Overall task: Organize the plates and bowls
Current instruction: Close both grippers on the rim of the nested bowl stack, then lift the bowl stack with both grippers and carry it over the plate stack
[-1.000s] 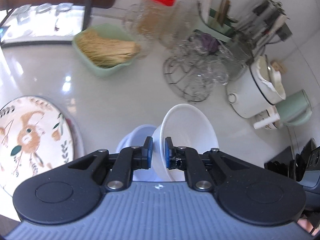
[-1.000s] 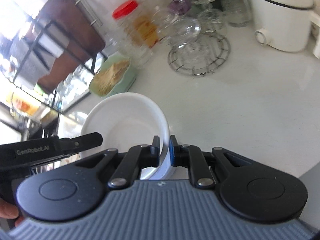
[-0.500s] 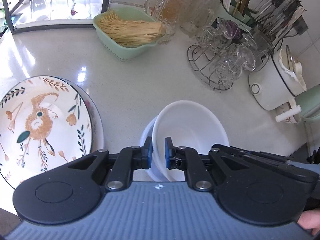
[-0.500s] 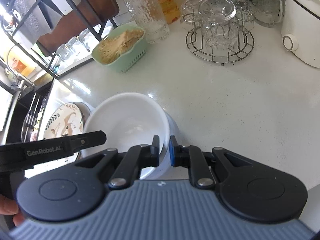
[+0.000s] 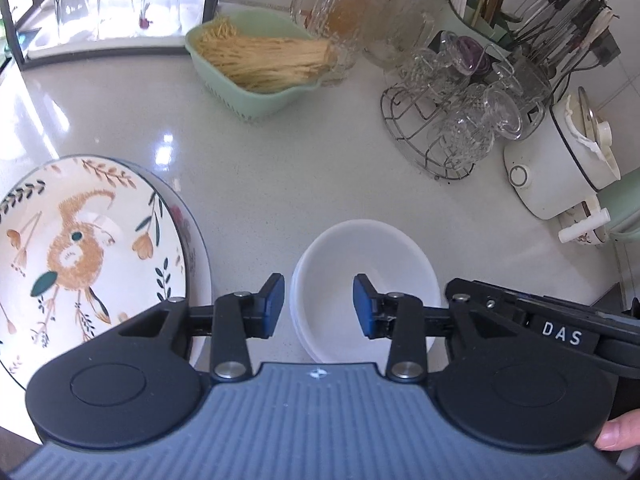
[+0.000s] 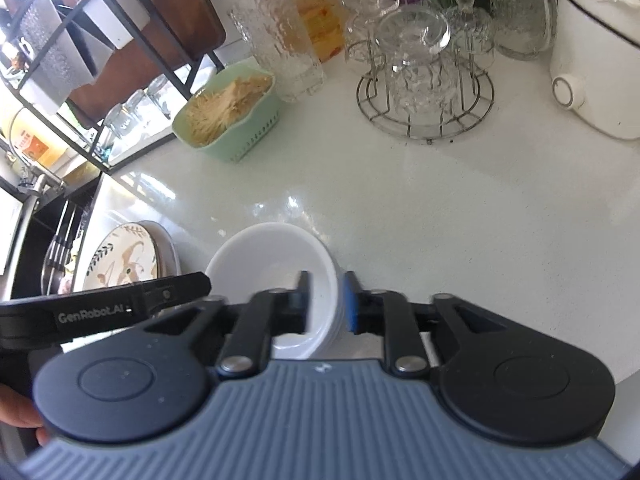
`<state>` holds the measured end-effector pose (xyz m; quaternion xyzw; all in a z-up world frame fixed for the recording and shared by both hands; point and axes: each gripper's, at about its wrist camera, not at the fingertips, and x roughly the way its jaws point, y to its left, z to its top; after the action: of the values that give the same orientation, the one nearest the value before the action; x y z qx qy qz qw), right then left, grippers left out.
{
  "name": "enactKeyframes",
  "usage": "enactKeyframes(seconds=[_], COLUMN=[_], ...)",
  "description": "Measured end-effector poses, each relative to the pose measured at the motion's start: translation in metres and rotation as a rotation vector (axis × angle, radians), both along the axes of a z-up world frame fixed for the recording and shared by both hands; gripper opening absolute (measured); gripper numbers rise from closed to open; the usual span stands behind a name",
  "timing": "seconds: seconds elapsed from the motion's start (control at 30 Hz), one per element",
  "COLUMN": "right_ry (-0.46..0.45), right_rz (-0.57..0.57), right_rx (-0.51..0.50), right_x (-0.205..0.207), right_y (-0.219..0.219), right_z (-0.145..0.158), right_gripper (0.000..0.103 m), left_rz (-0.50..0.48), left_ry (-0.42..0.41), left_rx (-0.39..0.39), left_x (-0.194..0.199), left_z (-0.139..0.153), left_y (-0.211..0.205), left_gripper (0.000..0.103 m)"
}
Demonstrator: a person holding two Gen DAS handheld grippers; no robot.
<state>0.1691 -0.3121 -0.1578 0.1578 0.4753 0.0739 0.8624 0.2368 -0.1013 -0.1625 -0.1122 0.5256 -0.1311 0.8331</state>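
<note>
A stack of white bowls sits on the white counter, also in the right wrist view. My left gripper is open, its jaws wide apart over the stack's near left rim, holding nothing. My right gripper is open a little, its jaws either side of the stack's right rim, apparently not pressing it. A stack of plates topped by a squirrel-pattern plate lies left of the bowls and shows in the right wrist view.
A green basket of noodles and glass jars stand at the back. A wire rack of glasses, a white pot and a utensil holder are at the right. A shelf rack with glasses is at the back left.
Both grippers held the white bowl by its rim and lowered it into the bowl below. Now both have opened and the bowl rests nested in the stack.
</note>
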Motion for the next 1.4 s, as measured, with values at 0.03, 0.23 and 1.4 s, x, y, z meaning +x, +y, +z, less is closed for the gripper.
enactKeyframes(seconds=[0.03,0.23,1.4], right_ry=[0.007,0.049,0.07], right_rz=[0.002,-0.025,-0.1], right_rx=[0.01,0.015,0.129], right_x=[0.001,0.0,0.008], right_y=[0.0,-0.002,-0.005], right_z=[-0.002,-0.018,-0.047], right_gripper=[0.044,0.043,0.015], left_rz=[-0.001,-0.002,-0.032], left_ry=[0.007,0.04,0.079], left_rx=[-0.001,-0.016,0.04], left_x=[0.001,0.002,0.02], left_z=[-0.002,-0.016,-0.048], left_y=[0.0,0.001,-0.015], left_gripper=[0.043,0.043,0.015])
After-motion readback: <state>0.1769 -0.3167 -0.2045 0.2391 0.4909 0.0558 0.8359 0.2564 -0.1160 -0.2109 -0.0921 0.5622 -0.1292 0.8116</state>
